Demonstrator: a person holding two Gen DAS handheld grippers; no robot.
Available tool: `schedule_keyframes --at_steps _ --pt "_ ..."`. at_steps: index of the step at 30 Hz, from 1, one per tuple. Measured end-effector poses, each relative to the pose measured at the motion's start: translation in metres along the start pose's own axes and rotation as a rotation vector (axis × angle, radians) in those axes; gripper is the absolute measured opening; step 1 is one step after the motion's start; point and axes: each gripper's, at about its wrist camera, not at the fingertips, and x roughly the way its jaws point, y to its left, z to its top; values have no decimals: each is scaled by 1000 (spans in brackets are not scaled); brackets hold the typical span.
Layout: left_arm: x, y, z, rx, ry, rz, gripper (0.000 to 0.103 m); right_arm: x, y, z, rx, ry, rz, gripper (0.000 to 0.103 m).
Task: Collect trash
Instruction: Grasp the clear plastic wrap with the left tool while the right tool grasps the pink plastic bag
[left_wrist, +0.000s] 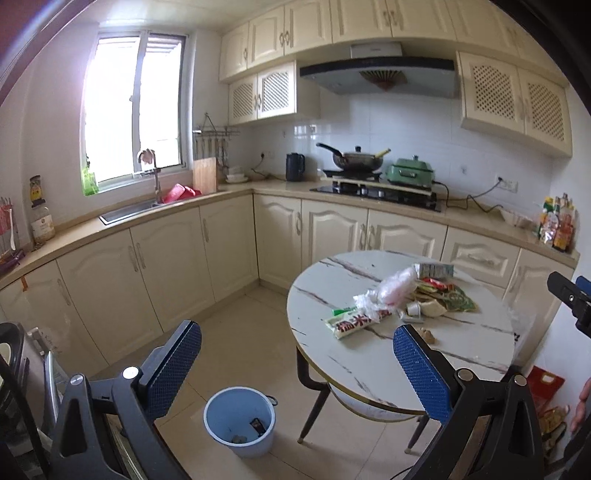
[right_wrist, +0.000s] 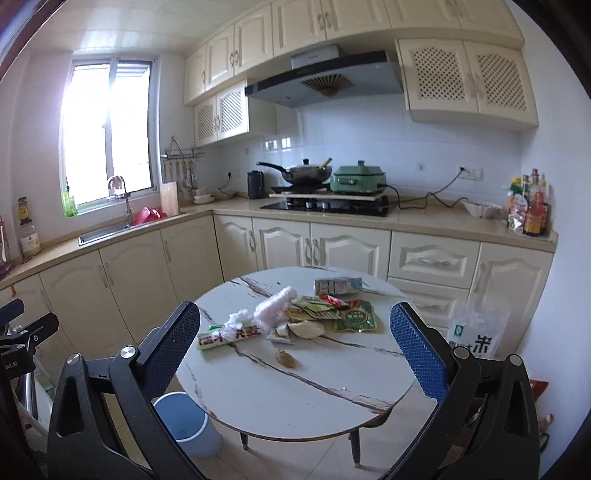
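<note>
Both claws are held spread wide and empty above the floor, short of the trash: the left claw (left_wrist: 297, 365) over the blue bin (left_wrist: 240, 421), the right claw (right_wrist: 295, 350) facing the round marble counter (right_wrist: 295, 398).

The bin stands on the floor just beside the counter's near-left edge, open-topped, with a few scraps already in it. It is partly tucked under the rim in the right wrist view, so drops are best made from the open left side.

Nearest on the counter lies a small brown lump (right_wrist: 285, 358), alone and well apart from the rim; it looks light and crumbly and could be pinched across its middle. Behind it a green-and-white long wrapper (right_wrist: 225, 338) lies flat, thin and slippery; an end or a raised fold would give the better hold. Touching it is crumpled clear plastic (right_wrist: 275, 312), soft and springy, easily pinched at its bunched top. Flat sauce packets (right_wrist: 340, 314) overlap beside it and may slide rather than lift. Farthest stands a small carton (right_wrist: 338, 285), stiff and light, near the far rim.

Open room is seen along the counter's bare front half.
</note>
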Motion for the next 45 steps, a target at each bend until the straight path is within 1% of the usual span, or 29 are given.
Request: schedule_keyframes --at_steps 6,9,15,17,21,23,26,27,29,30,33,34,35,36,37,38,39,40,42,45 --pt "87 -20 32 25 109 -71 102 64 -36 -23 19 123 -40 103" --pt "130 -32 52 37 144 -101 102 95 -48 -31 17 172 -44 103" --pt "244 -51 93 67 237 -149 102 160 -76 -34 15 253 -50 103" --pt "285 -55 104 73 280 -145 102 179 -86 -32 13 274 -56 103" --pt "357 -60 122 87 325 -142 102 222 -108 -31 24 328 -80 103" --pt "386 -62 126 87 347 -139 101 242 -119 -29 42 351 -83 103" --pt "416 -66 130 81 367 -151 99 263 -124 -25 58 361 -66 103" --pt "425 -69 129 84 375 -158 95 269 -123 -24 65 364 -58 103" --pt "444 -72 129 89 397 -177 86 278 -116 -22 69 361 -10 103" --pt "451 -76 128 87 403 -187 84 281 -109 -21 65 358 4 103" --pt "472 -81 128 90 417 -206 73 293 -84 -17 40 354 62 103" --pt "478 -81 128 89 421 -217 65 296 -76 -15 32 353 82 103" --pt "482 -81 127 87 430 -234 51 299 -68 -14 27 351 97 103" --pt "485 -80 126 78 437 -259 46 303 -57 -12 20 350 112 103" --pt "481 -76 124 69 423 -271 35 307 -47 -11 12 350 132 103" --pt "480 -73 125 72 414 -271 27 311 -37 -10 6 356 152 103" --pt "478 -69 125 70 410 -275 26 315 -29 -9 3 361 159 103" --pt "479 -66 127 54 404 -297 25 320 -19 -8 -3 365 169 103" --pt "467 -57 124 42 388 -326 24 333 -4 -6 -5 367 194 103" --pt "447 -41 120 33 358 -340 24 360 7 -9 49 423 214 103"
